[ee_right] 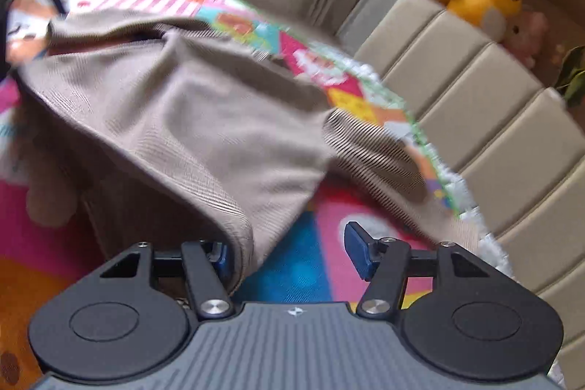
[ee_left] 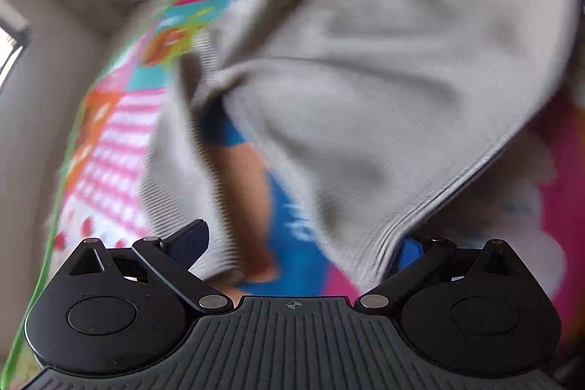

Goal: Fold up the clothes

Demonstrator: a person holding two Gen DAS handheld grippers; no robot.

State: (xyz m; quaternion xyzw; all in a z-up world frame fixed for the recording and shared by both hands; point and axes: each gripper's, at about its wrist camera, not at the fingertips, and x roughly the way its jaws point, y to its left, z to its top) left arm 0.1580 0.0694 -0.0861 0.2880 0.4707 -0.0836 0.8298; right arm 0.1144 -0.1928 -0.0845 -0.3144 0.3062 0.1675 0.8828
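Beige ribbed knit garment [ee_right: 204, 119] draped over bright patchwork mat [ee_right: 321, 265], both tools [ee_left: 299, 243] [ee_right: 289, 251] spread wide, gripping nothing.

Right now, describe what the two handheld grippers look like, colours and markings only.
Both look alike. The left gripper has a matte black body with two round housings, a ribbed grey centre plate bearing a small crosshair mark, silver pivot pins and black linkage arms. The right gripper has the same build, with a small light emblem on its ribbed plate and blue pads on its fingers. No cables or sleeves show.
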